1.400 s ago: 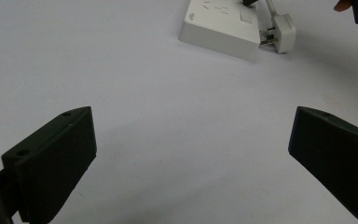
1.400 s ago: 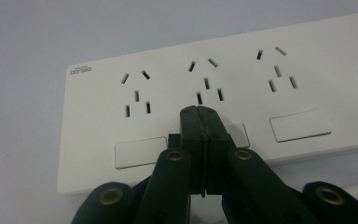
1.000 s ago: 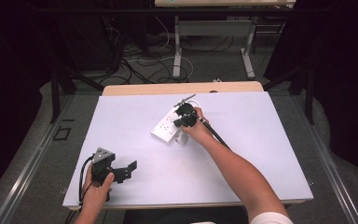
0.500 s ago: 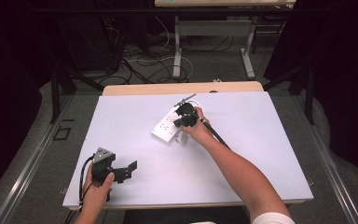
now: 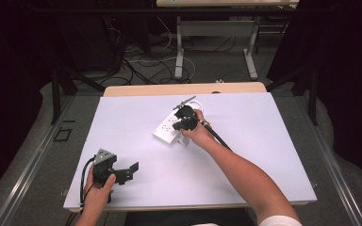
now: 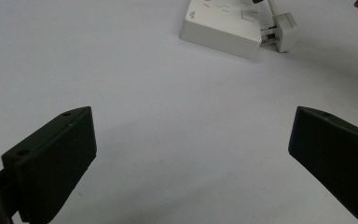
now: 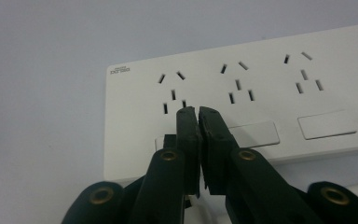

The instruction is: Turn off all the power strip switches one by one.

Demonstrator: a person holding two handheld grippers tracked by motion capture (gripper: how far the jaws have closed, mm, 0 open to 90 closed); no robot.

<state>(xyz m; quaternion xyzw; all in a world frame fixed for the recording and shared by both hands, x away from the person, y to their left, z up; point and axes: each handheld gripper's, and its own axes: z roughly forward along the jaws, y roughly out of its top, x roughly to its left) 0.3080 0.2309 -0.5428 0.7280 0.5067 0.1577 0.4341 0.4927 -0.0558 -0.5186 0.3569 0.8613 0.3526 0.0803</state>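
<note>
While the left gripper [image 5: 122, 173] rests near the table's [image 5: 264, 155] front edge with its jaws spread wide and nothing between them, the right gripper [image 7: 198, 114] hangs farther back over the white power strip [image 7: 261, 98], jaws pressed almost together with nothing between them, tips at the first switch. A white plug [image 6: 282, 31] lies just beside the strip's end.
</note>
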